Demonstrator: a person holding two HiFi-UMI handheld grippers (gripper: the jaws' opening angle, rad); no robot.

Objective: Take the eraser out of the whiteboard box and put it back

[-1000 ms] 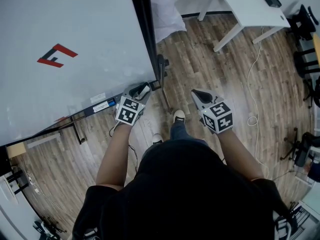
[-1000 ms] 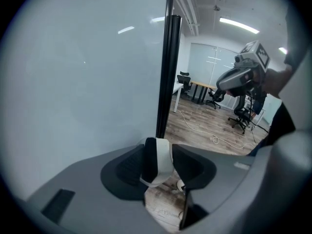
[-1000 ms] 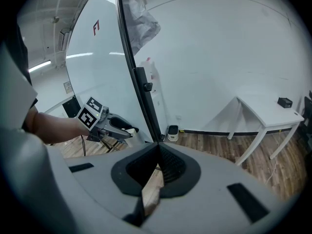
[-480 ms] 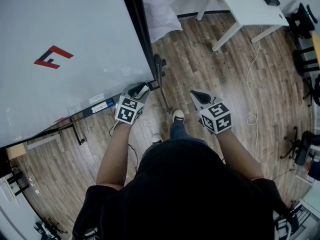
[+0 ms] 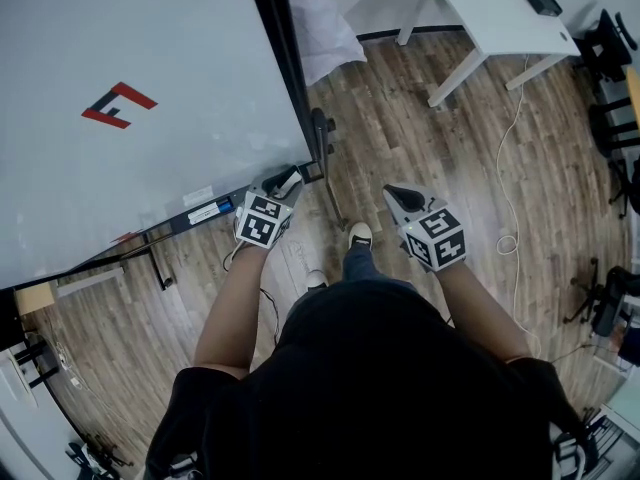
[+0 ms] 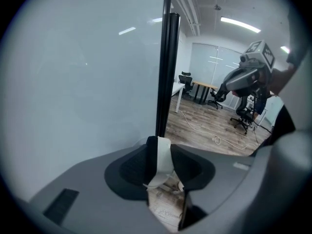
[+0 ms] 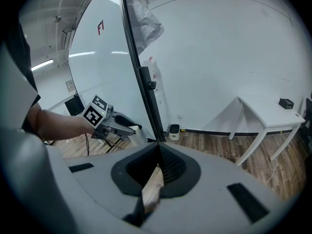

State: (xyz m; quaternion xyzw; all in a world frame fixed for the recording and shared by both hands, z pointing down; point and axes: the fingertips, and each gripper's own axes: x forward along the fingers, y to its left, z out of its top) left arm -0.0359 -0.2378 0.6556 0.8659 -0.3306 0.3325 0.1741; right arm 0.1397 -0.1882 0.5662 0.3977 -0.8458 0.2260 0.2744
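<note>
Eraser [image 6: 163, 155] sits between the fingers [image 6: 129, 167] of the left gripper [image 5: 282, 181], at the lower right corner of the whiteboard [image 5: 150, 88], just beside its black frame [image 5: 285, 58]. In the left gripper view it shows edge-on as a narrow white strip, its long axis running up and down and its lower end curling to the left. Those fingers have just been closing and now press it from both sides. The left forearm [image 5: 232, 298] reaches forward from the body, with the gripper tilted downward toward the board's corner and its marker cube on top. The right gripper [image 5: 403, 198] hangs over the wooden floor [image 5: 400, 98], well apart from the left one and also tilted downward; its fingertips meet with nothing between them
</note>
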